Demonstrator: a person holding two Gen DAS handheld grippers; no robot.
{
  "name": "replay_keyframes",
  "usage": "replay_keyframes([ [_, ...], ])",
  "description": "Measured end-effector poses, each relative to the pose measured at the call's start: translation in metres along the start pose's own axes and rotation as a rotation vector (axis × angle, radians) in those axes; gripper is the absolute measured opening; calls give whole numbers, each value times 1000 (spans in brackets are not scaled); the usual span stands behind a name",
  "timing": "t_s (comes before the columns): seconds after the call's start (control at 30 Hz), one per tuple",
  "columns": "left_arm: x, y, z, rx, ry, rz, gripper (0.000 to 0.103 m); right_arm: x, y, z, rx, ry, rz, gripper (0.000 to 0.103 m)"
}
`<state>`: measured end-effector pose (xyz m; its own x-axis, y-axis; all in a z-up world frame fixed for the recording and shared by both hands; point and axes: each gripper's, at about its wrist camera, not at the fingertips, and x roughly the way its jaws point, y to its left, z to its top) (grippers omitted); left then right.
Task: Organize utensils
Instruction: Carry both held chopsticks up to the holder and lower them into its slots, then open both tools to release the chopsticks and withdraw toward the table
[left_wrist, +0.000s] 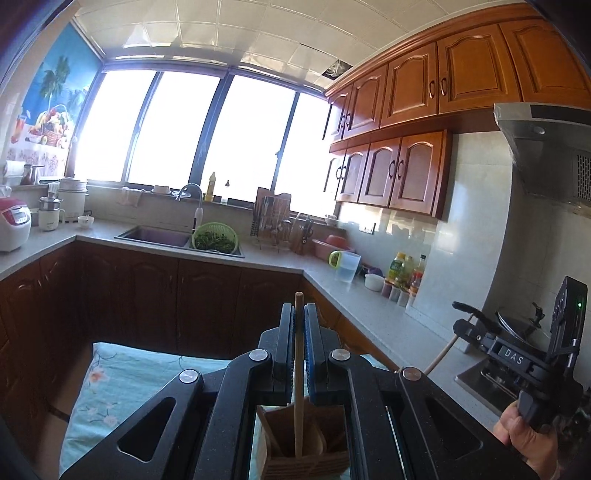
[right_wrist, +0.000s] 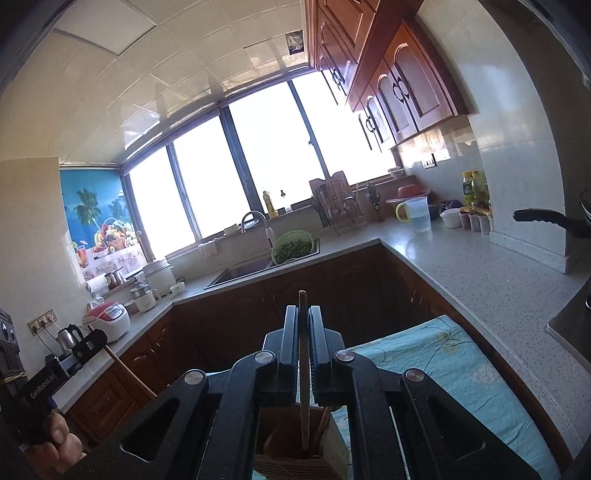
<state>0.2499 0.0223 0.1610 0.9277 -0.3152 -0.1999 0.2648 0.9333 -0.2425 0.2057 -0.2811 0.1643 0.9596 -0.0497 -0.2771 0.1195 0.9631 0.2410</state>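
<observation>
**Left claw closed on a wooden stick above its holder**

The left claw (left_wrist: 299, 317) grips a light wooden stick (left_wrist: 298, 373) between its two fingers; the stick stands upright, its lower end inside a brown wooden holder (left_wrist: 306, 465). The holder rests on a floral light-blue cloth (left_wrist: 122, 384). At far right, the right claw (left_wrist: 466, 314), carried by a hand (left_wrist: 524, 443), clasps another pale stick (left_wrist: 441, 354) beside the desk (left_wrist: 388, 321).

Wooden holder (left_wrist: 306, 443) base, cut off below.
</observation>
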Motion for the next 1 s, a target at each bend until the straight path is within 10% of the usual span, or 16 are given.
replay_keyframes([
  [0.43,80,2,-86,-31,121,48,3,50,-20,-63,31,129,-31,5],
  [1.0,68,13,-76,3,129,73,4,61,-21,-70,49,190,-26,11],
])
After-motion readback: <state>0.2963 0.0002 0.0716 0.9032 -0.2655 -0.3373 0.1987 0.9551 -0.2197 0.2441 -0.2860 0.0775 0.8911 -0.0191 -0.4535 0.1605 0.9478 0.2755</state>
